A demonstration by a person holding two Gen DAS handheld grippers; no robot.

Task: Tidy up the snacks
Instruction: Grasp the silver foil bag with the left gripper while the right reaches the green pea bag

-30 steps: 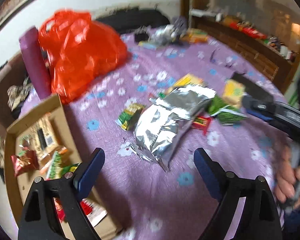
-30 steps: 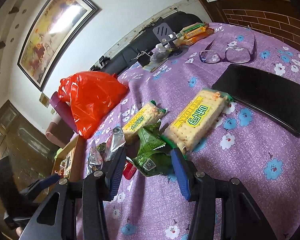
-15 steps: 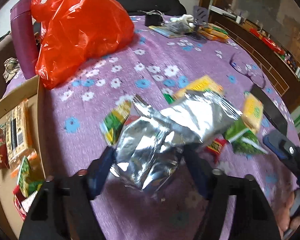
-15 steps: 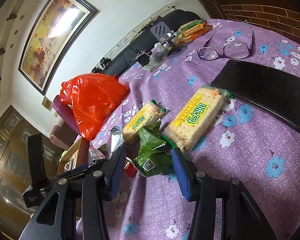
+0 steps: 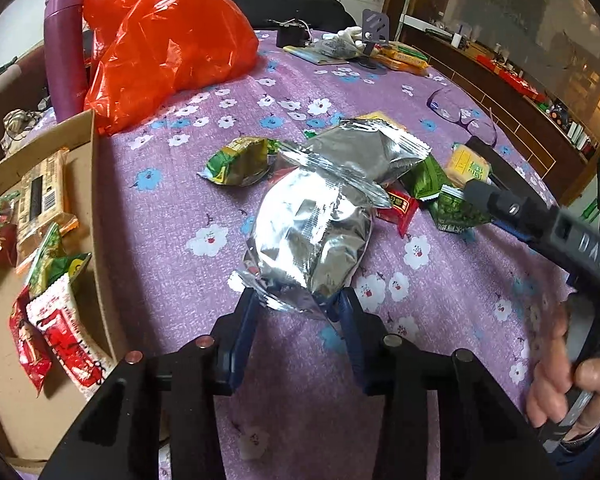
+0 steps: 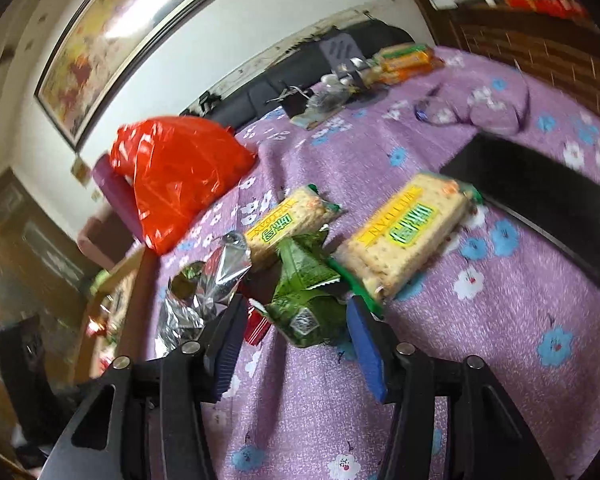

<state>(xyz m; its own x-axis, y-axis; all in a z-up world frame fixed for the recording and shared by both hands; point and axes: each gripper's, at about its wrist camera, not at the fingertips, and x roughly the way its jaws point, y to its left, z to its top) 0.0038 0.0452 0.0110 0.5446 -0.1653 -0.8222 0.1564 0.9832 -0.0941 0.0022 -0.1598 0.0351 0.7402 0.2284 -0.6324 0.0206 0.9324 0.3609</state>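
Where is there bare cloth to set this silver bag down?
Bare cloth lies between the cardboard box and the silver bag, and beyond the pile toward the red plastic bag. It is crowded right of the silver bag, around the green packets and crackers.

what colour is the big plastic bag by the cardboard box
Bright red-orange plastic bag, clearest in the left wrist view.

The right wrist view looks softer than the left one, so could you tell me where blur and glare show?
Right wrist view: motion-smeared, the cracker pack lettering soft, glare on the framed picture. Left wrist view: sharp, bright reflections on the silver foil bag, fisheye-bent edges.
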